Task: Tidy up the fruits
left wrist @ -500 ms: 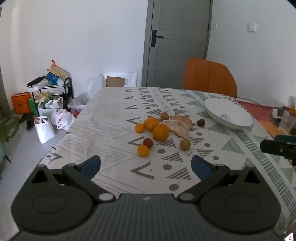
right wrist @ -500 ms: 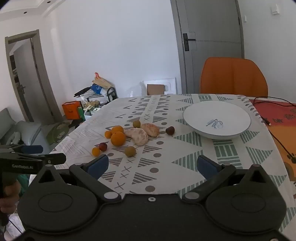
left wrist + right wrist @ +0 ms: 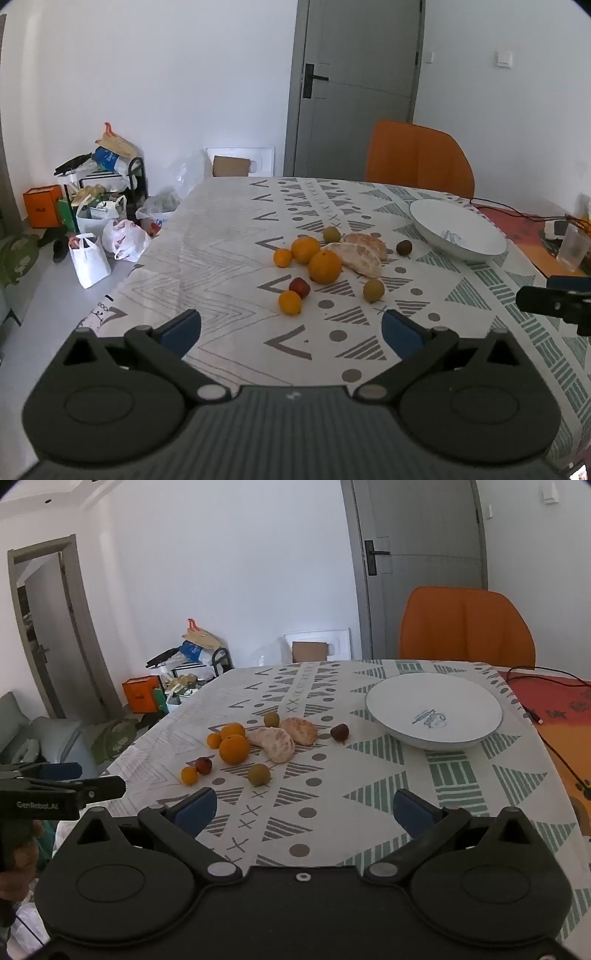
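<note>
Fruits unmoved; left gripper slightly nearer, fingers spread.

A home dining room: patterned-cloth desk, orange chair, grey door, shopping bags on floor.

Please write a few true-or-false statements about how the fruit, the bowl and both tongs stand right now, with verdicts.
1. The white ceramic bowl holds two oranges. False: it holds no fruit; all of it lies on the patterned tablecloth.
2. Both peeled citrus halves touch each other. True.
3. The left tongs grip a small orange. False: they are open and hold nothing.
4. The right tongs are open. True.
5. The dark brown round fruit lies between the peeled halves and the bowl. True.
</note>
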`<state>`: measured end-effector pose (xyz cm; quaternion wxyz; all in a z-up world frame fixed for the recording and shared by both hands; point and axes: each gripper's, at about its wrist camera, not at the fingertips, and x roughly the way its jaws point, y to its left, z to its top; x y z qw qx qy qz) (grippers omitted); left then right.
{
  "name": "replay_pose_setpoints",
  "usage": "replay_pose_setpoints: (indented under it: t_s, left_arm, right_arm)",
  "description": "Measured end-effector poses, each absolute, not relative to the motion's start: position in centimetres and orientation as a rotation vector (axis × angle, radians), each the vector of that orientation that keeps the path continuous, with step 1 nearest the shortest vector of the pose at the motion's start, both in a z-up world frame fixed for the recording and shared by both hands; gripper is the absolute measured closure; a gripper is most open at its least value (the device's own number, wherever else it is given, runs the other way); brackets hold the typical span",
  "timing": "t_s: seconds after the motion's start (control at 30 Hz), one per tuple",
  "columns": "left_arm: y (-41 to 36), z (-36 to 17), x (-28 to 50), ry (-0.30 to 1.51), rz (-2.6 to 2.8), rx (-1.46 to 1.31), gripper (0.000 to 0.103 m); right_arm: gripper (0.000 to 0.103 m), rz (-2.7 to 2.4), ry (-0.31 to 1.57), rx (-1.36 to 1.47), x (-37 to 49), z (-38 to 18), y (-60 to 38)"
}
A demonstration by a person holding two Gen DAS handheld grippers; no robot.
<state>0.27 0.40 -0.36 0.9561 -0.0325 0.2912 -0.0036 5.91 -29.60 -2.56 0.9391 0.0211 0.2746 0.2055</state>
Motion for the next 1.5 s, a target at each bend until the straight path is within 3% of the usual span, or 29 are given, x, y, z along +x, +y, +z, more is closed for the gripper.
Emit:
replay_pose_setpoints:
  t_s: [1.5]
  left_arm:
    - [1.06,0.22,-0.2,0.589,-0.001,-0.071,0.0]
  right_arm:
    - [0.0,0.418,0.571,0.041,5.92,-2.53,-29.29]
